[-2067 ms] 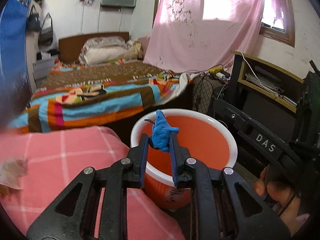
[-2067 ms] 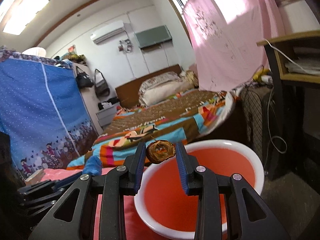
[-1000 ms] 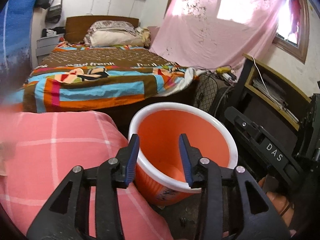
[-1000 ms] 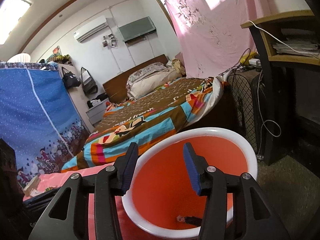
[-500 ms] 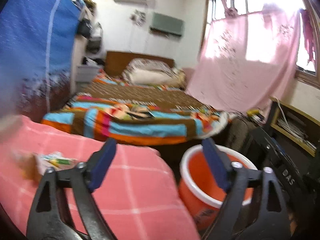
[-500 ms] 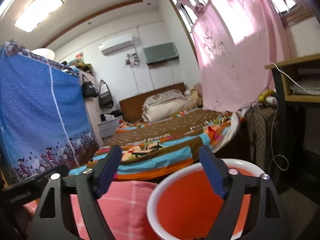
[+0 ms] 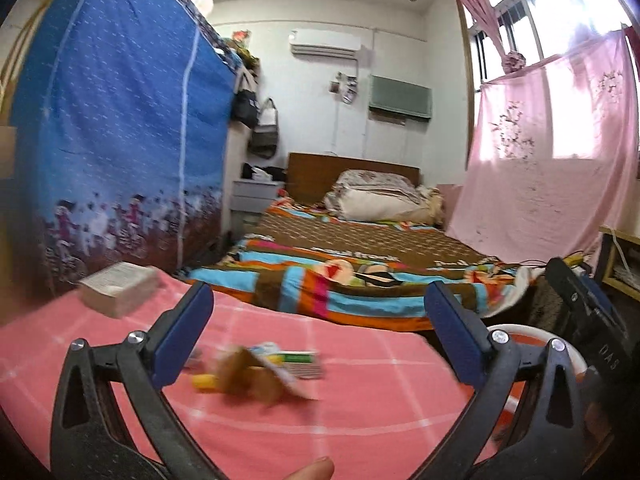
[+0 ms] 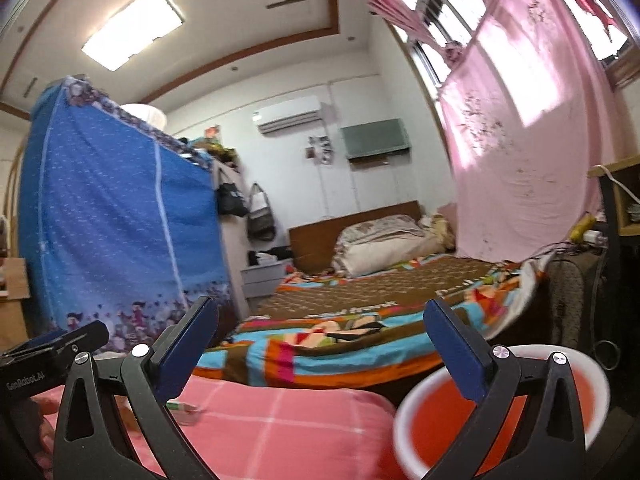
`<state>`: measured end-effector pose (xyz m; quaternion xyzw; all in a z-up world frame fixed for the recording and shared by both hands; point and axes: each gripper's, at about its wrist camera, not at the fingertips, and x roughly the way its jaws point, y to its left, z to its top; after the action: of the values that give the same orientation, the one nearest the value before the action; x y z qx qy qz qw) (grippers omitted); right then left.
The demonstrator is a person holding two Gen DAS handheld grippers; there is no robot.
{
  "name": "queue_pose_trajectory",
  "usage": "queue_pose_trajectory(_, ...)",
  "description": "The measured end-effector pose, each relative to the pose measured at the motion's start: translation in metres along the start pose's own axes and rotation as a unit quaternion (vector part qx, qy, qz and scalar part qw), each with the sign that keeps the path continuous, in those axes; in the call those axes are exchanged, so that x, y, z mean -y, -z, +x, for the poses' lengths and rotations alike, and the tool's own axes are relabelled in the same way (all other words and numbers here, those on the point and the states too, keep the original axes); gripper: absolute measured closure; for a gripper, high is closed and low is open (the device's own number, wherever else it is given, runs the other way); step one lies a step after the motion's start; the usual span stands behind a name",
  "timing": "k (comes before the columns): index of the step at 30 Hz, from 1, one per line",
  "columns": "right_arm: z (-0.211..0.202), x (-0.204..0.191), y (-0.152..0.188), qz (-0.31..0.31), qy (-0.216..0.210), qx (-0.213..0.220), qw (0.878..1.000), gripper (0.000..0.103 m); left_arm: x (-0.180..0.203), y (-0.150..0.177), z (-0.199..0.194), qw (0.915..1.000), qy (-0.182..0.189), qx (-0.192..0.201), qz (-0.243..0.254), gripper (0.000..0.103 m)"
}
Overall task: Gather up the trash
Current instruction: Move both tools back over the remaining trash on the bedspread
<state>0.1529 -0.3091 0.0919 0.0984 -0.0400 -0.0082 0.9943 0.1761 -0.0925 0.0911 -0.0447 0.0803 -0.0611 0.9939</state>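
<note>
On the pink checked table (image 7: 360, 412), a blurred heap of trash (image 7: 256, 372) lies between and just beyond the fingers of the left gripper (image 7: 318, 320): brown crumpled scraps, a yellow piece and a printed wrapper. The left gripper's blue-padded fingers (image 7: 182, 332) are opening, spread wide, and hold nothing; it points nearly level across the table. A fingertip (image 7: 310, 470) shows at the lower edge of the left wrist view. The right gripper (image 8: 320, 340) likewise points level, its fingers opening wide and empty. Below its right finger stands an orange bucket (image 8: 432, 432) with a white rim, just off the table's edge; its contents cannot be seen. A white box (image 7: 118, 288) rests at the table's far left corner. Behind the table lies a bed (image 7: 360, 264) with a striped bright cover, a blue cloth wardrobe (image 7: 116, 136) to the left, and a pink curtain (image 7: 552, 168) over the window to the right.
</note>
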Motion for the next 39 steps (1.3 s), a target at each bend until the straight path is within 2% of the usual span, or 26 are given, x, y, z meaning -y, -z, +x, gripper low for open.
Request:
queue_pose_trajectory(5,0.005,-0.029,0.007,-0.007,-0.041,0.007,0.999,0.0,-0.032,0.002,-0.012,0.9994,-0.029,0.01,0.014,0.0)
queue_pose_trajectory(13,0.018,-0.067,0.025,-0.025,-0.078,-0.019,0.996,0.0,-0.078,0.007,-0.025,0.9973,-0.067,0.02,0.02,0.0)
queue_pose_trajectory(21,0.04,-0.096,0.043,-0.062,-0.097,-0.064,0.991,0.0,-0.108,0.016,-0.015,0.9957,-0.087,-0.006,0.029,0.0)
queue_pose_trajectory(25,0.058,-0.101,0.049,-0.073,-0.099,-0.099,0.987,0.0,-0.122,0.018,0.004,0.9942,-0.094,-0.052,0.011,0.0)
queue_pose_trajectory(30,0.087,-0.104,0.057,-0.071,-0.095,-0.159,0.98,0.0,-0.135,0.023,0.026,0.9916,-0.09,-0.09,-0.022,0.002)
queue_pose_trajectory(32,0.099,-0.105,0.062,-0.069,-0.098,-0.189,0.975,0.004,-0.136,0.025,0.038,0.99,-0.084,-0.11,-0.027,0.004)
queue_pose_trajectory(35,0.115,-0.106,0.07,-0.066,-0.106,-0.233,0.964,0.016,-0.136,0.028,0.057,0.9858,-0.07,-0.149,-0.031,0.011)
queue_pose_trajectory(39,0.136,-0.109,0.084,-0.061,-0.127,-0.296,0.945,0.03,-0.136,0.037,0.083,0.9736,-0.053,-0.218,-0.042,0.019)
